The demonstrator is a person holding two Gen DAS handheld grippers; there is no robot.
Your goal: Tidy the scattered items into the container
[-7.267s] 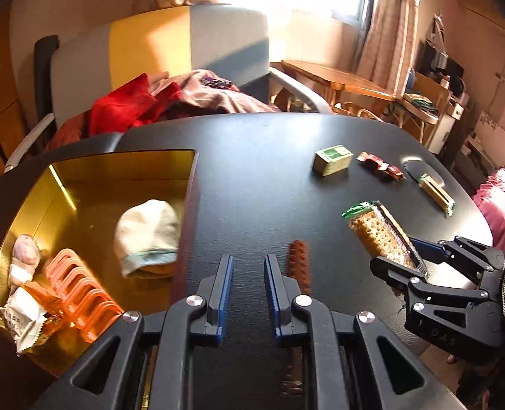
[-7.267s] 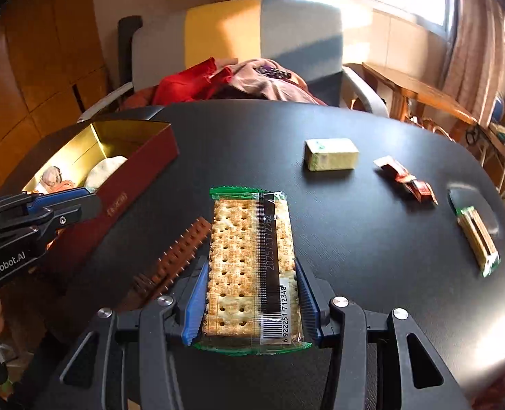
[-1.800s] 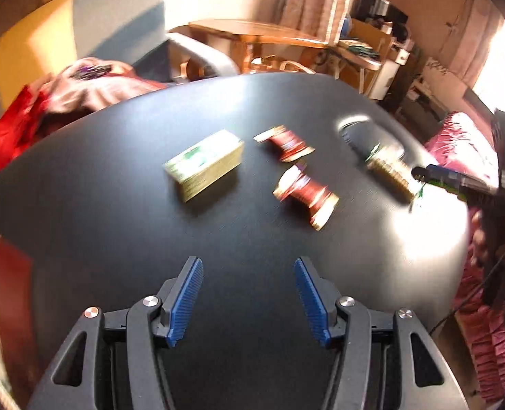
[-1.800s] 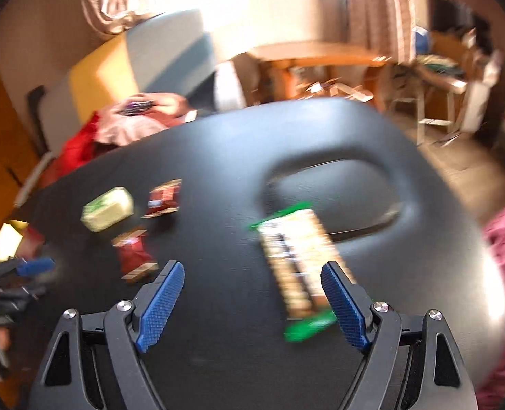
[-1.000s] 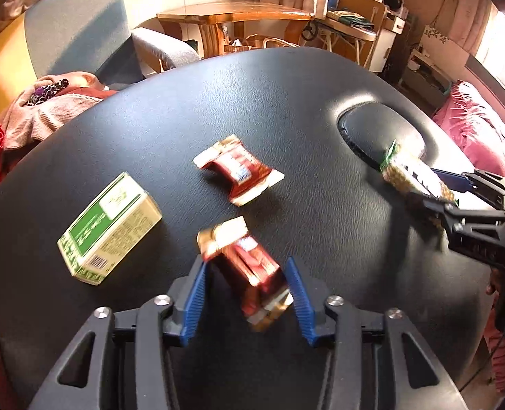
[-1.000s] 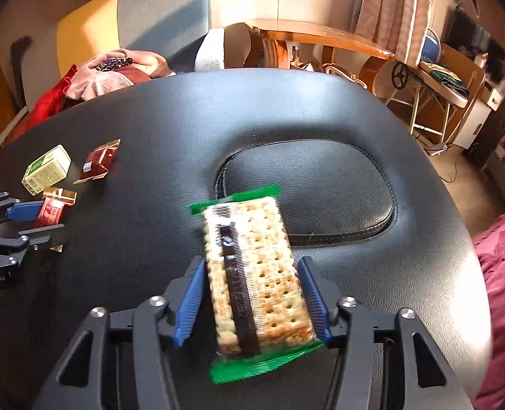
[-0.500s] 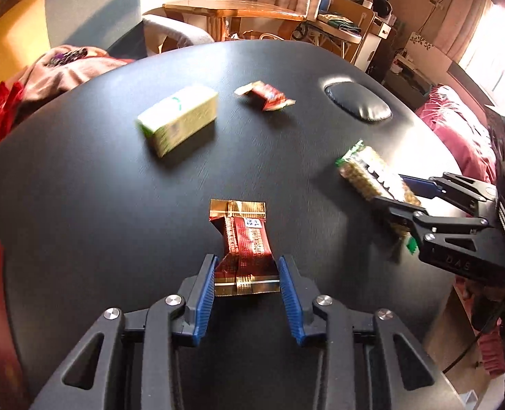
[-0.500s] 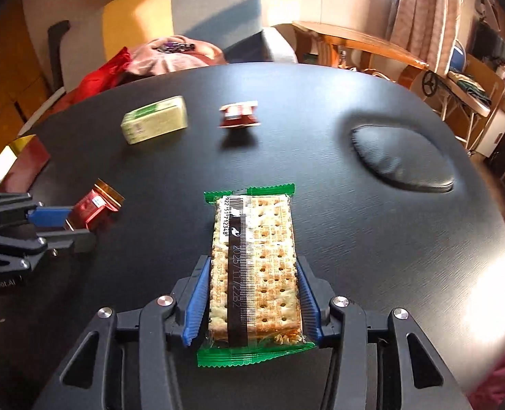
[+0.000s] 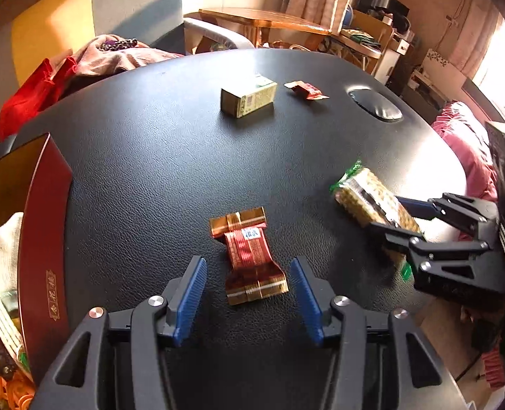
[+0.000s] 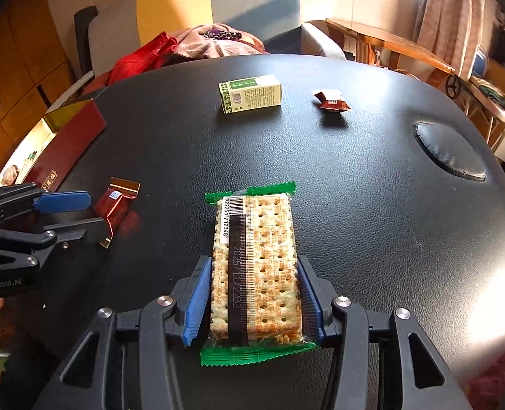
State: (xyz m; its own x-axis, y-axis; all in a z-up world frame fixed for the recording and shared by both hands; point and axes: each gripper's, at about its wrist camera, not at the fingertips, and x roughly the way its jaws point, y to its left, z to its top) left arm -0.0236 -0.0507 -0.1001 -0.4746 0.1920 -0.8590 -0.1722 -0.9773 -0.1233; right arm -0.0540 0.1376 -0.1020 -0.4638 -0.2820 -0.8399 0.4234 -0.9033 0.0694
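Tongs first: my left tongs [image 9: 249, 294] are opening, the blue pads clear on both sides of the red-and-gold candy wrapper [image 9: 250, 256], which sits between them with its long axis running straight ahead along the fingers; from the right wrist view it looks tilted, one end raised off the desk [image 9: 150, 157], and I cannot tell whether it has fully settled. My right tongs [image 10: 254, 304] are clenched on the cracker packet [image 10: 256, 266], pads pressing its two long sides, the packet pointing forward away from me with its green crimped end toward the camera. Outward from there, the red container [image 9: 44, 239] with its gold lining lies just to the left of my left tongs, already holding a pale cap and some orange and brown pieces at its near end. So the left hand is the nearer one to the container, while the right hand with the crackers has the whole candy and the left tongs between it and the box. I judge the wrapper has come loose short of the rim and would need regrasping, or a push leftward. Farther across the desk, well apart from both tongs, a green-and-cream small box [image 10: 250, 97] and a second red candy [image 10: 332, 101] wait near the far edge, beside the round dimple in the leather.
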